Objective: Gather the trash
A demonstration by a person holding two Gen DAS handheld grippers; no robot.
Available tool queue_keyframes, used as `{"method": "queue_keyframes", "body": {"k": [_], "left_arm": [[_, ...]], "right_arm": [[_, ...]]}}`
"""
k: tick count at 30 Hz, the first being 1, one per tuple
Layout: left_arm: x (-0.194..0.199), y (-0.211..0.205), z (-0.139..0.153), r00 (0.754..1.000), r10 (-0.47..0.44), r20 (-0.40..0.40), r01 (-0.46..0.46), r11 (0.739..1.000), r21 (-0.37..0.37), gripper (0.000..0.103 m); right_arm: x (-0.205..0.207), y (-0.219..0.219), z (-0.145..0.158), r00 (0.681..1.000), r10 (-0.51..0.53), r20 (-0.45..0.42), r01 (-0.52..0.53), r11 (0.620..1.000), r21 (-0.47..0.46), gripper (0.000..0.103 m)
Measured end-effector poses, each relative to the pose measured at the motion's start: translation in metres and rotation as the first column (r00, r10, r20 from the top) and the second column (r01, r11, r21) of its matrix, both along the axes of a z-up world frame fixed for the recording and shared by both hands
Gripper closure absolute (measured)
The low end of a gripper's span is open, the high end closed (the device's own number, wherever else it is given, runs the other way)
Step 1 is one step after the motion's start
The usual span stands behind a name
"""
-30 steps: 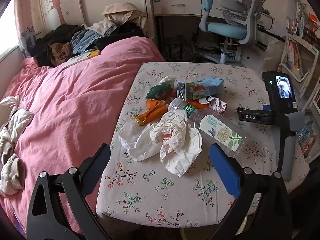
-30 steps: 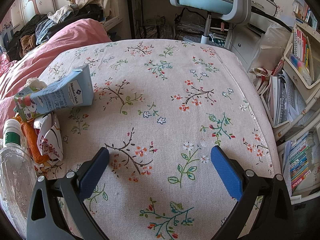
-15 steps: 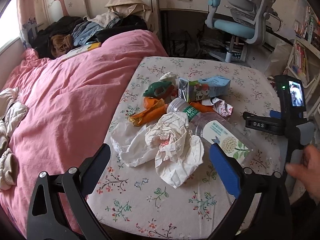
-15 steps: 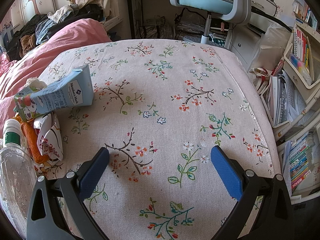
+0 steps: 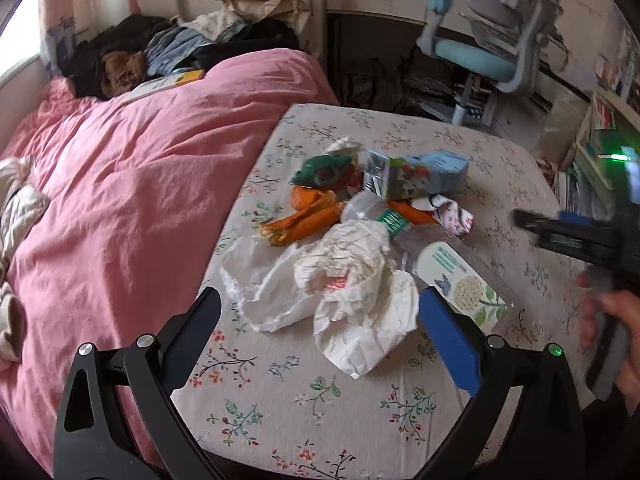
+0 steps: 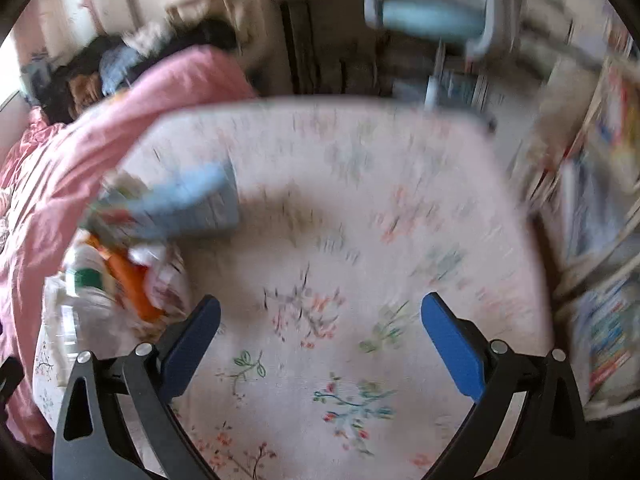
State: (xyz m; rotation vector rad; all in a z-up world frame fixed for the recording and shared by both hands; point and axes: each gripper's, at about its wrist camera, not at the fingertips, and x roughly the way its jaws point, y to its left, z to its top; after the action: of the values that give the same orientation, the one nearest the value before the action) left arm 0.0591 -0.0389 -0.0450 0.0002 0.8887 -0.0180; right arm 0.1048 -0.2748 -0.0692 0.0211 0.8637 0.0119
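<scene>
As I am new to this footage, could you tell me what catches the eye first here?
A heap of trash on the floral tablecloth: crumpled white paper nearest the open left gripper, a clear plastic bottle to its right, a blue carton behind. A pink duvet fills the left side.

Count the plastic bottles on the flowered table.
1. A clear plastic bottle with a green neck label lies on its side in the trash pile, partly under the crumpled white paper, just ahead of the open left gripper. Others could be hidden beneath the pile.
</scene>
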Motion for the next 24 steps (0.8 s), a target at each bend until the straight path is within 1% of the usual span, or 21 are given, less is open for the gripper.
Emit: {"method": "queue_keyframes", "body": {"k": [2, 3, 4, 6, 9, 14, 16, 19, 20, 21, 24], "left_arm": [[0.000, 0.011, 0.002, 0.999, 0.040, 0.006, -0.040, 0.999, -0.018, 0.007], [0.000, 0.019, 0.003, 0.998, 0.065, 0.007, -0.065, 0.997, -0.030, 0.007], [0.000, 0.025, 0.004, 0.996, 0.090, 0.008, -0.090, 0.995, -0.043, 0.007], [0.000, 0.041, 0.005, 0.989, 0.148, 0.010, -0.147, 0.987, -0.065, 0.007], [-0.001, 0.056, 0.003, 0.981, 0.194, -0.006, -0.194, 0.978, -0.076, 0.007], [0.000, 0.061, -0.004, 0.978, 0.206, -0.031, -0.208, 0.975, -0.082, 0.007], [0.001, 0.058, -0.006, 0.980, 0.199, -0.032, -0.201, 0.977, -0.068, 0.007], [0.001, 0.052, -0.008, 0.983, 0.182, -0.034, -0.183, 0.982, -0.049, 0.007], [0.001, 0.049, -0.008, 0.985, 0.171, -0.031, -0.173, 0.984, -0.036, 0.007], [0.002, 0.048, -0.009, 0.986, 0.166, -0.030, -0.167, 0.986, -0.027, 0.007], [0.003, 0.041, -0.012, 0.990, 0.136, -0.032, -0.137, 0.991, -0.010, 0.007]], "right_arm": [[-0.021, 0.007, 0.022, 0.994, 0.046, 0.096, -0.042, 0.998, -0.049, 0.006], [-0.032, 0.011, 0.029, 0.989, 0.073, 0.129, -0.061, 0.994, -0.090, 0.006], [-0.040, 0.015, 0.032, 0.986, 0.101, 0.136, -0.085, 0.990, -0.115, 0.006], [-0.050, 0.021, 0.028, 0.980, 0.162, 0.112, -0.147, 0.980, -0.131, 0.006], [-0.055, 0.032, 0.019, 0.969, 0.235, 0.073, -0.228, 0.969, -0.093, 0.006], [-0.058, 0.058, 0.017, 0.933, 0.353, 0.068, -0.354, 0.935, 0.004, 0.006], [-0.058, 0.077, 0.013, 0.918, 0.393, 0.053, -0.394, 0.919, 0.007, 0.008], [-0.053, 0.106, 0.000, 0.900, 0.435, -0.009, -0.435, 0.899, -0.044, 0.014], [-0.050, 0.113, -0.006, 0.895, 0.445, -0.040, -0.446, 0.893, -0.053, 0.020], [-0.046, 0.116, -0.012, 0.892, 0.447, -0.065, -0.450, 0.891, -0.057, 0.024], [-0.040, 0.124, -0.026, 0.886, 0.452, -0.101, -0.459, 0.886, -0.070, 0.029]]}}
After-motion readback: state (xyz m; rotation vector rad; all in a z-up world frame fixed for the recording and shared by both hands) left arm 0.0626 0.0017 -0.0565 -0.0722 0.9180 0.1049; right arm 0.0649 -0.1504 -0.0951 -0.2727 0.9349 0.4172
